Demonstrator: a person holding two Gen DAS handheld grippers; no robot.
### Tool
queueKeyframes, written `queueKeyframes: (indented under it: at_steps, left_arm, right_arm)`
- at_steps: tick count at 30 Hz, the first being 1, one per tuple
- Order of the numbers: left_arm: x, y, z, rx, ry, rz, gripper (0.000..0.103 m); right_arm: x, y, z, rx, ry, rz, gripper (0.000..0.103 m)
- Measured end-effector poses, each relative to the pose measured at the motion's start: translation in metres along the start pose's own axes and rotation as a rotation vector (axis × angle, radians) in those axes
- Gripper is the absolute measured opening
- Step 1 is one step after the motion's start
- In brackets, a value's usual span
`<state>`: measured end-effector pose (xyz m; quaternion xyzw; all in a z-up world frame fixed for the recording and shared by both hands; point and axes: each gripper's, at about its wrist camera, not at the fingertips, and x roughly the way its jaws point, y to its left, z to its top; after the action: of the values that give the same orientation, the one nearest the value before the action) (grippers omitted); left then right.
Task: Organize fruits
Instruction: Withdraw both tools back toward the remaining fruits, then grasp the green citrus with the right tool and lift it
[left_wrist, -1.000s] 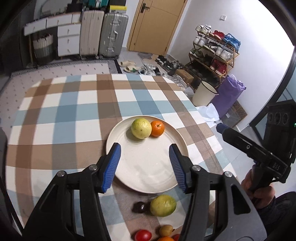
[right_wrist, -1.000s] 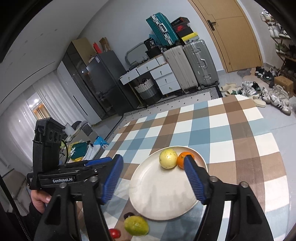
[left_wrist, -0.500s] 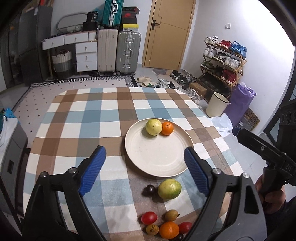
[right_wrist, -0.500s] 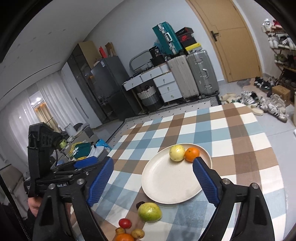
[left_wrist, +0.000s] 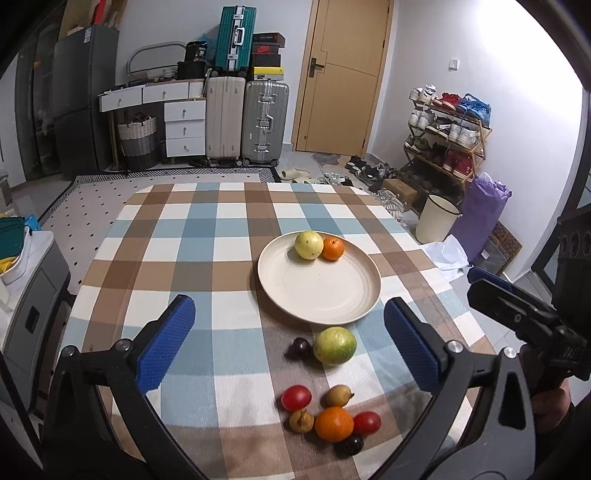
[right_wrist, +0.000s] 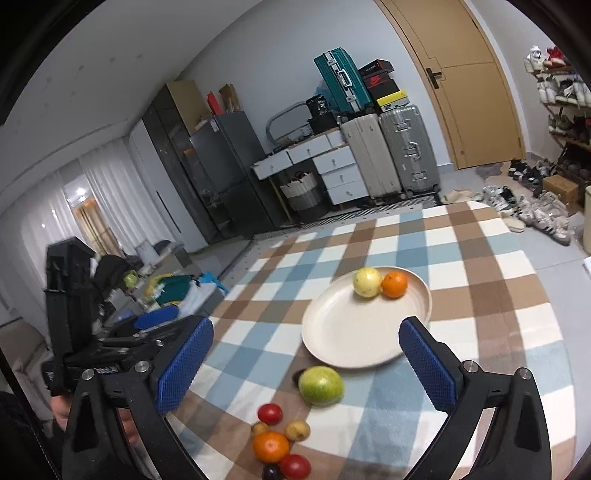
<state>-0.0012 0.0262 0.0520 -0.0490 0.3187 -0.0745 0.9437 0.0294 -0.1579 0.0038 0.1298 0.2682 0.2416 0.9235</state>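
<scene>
**A:** Where, the fruits?

**B:** Split in two lots. On the plate (left_wrist: 317, 295), by its far rim: a yellow fruit (left_wrist: 309, 244) and a small orange (left_wrist: 333, 248), touching. Off it, toward the near edge of the table (left_wrist: 207, 258): a green fruit (left_wrist: 335, 346) just beside the plate's near rim, with a dark plum (left_wrist: 300, 347) against its left. Closer to that edge, a tight cluster around a big orange (left_wrist: 334, 424), with two red tomatoes (left_wrist: 296, 398) among it.

**A:** And the tongs?

**B:** Left gripper (left_wrist: 290, 308) opening, spread wide, nothing between the pads. Same for the right gripper (right_wrist: 306, 328). Both hovering over the near side, close together.

**A:** Likely trouble?

**B:** Probably rolling. Round, loose, packed tight, so reaching for one in the cluster with pads that wide could nudge the neighbours toward the near edge and off. Same with the green fruit: easy to knock the plum away.

**A:** Anything else?

**B:** Could squash a tomato if pinched hard. Could bump the pair on the plate apart when setting another down. Could also clash the two tongs if both go for the same patch.
</scene>
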Motion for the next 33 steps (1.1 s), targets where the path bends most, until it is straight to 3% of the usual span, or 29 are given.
queueKeyframes:
  at_steps: [10,22,33]
  left_arm:
    - [-0.005,0.007,-0.042,-0.038,0.042,0.0,0.102]
    - [0.016,0.011,-0.087,-0.058,0.118,-0.019,0.102]
    - [0.035,0.019,-0.113,-0.051,0.144,-0.035,0.102]
  right_arm:
    - [-0.02,0.012,-0.031,-0.06,-0.036,-0.03,0.103]
    - [-0.012,0.008,-0.063,-0.023,0.046,-0.014,0.102]
    - [0.026,0.009,-0.077,-0.044,0.134,-0.047,0.103]
